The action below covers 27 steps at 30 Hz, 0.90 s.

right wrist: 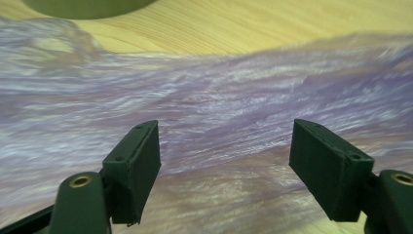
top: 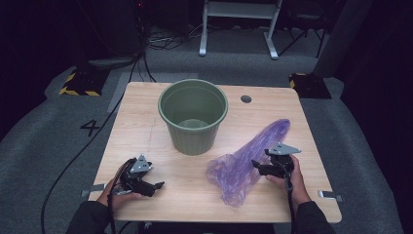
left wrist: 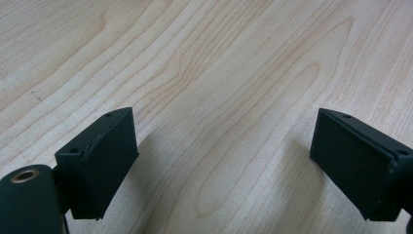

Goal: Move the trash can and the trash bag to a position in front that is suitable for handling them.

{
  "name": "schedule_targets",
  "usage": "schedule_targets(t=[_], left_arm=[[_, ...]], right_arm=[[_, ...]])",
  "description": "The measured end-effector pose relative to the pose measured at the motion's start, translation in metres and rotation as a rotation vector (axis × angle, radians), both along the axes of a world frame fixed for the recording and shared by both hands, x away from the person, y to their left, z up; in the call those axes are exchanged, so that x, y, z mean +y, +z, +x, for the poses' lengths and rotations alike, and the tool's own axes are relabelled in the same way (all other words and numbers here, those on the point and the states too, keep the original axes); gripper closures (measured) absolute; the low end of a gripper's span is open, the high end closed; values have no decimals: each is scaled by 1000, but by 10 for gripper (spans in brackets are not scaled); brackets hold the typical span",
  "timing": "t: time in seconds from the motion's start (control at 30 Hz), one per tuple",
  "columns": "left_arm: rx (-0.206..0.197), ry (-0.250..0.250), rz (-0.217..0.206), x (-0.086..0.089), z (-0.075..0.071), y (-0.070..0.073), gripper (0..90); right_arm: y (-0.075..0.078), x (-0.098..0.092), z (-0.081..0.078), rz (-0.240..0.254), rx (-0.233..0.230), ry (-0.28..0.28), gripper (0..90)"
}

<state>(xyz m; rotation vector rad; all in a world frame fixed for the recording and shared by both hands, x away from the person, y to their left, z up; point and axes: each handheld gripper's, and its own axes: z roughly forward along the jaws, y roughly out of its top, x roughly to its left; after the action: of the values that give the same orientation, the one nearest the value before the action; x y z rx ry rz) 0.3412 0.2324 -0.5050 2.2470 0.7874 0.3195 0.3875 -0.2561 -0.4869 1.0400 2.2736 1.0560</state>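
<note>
— Left gripper (top: 157,185)? Jaws wide apart over bare tabletop (left wrist: 219,73), holding nothing.

— And the right gripper (top: 256,166)?

— Jaws spread wide too, the purple bag (top: 246,161) just ahead, not yet pinched. Looks light, limp, slippery; gather a fold near its edge.

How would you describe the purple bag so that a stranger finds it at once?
Start at the wooden table and the green bucket standing on it. Beside it, by the right gripper, lies the purple bag: thin, crumpled, see-through plastic, the only soft thing there.
</note>
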Motion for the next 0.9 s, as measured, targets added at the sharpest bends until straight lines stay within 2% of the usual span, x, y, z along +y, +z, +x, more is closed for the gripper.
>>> schedule_targets(t=[0.1, 0.27, 0.47, 0.63, 0.73, 0.83, 0.9], left_arm=[[0, 0, 0, 0, 0, 0, 96], [0, 0, 0, 0, 0, 0, 96], [0, 2, -1, 0, 0, 0, 96], [0, 2, -1, 0, 0, 0, 96], [1, 2, -1, 0, 0, 0, 95], [2, 0, -2, 0, 0, 0, 96], [5, 0, -4, 0, 0, 0, 96]], right_arm=[[6, -1, -11, -41, -45, 29, 268], [7, 1, -28, -47, -53, 118, 284], [0, 21, -41, -102, -65, 235, 322], [-7, 40, -47, -101, -63, 338, 392], [-10, 49, -47, -86, -91, 366, 480], [-11, 58, -45, -73, -92, 385, 537], [-12, 65, -44, -85, -98, 380, 563]])
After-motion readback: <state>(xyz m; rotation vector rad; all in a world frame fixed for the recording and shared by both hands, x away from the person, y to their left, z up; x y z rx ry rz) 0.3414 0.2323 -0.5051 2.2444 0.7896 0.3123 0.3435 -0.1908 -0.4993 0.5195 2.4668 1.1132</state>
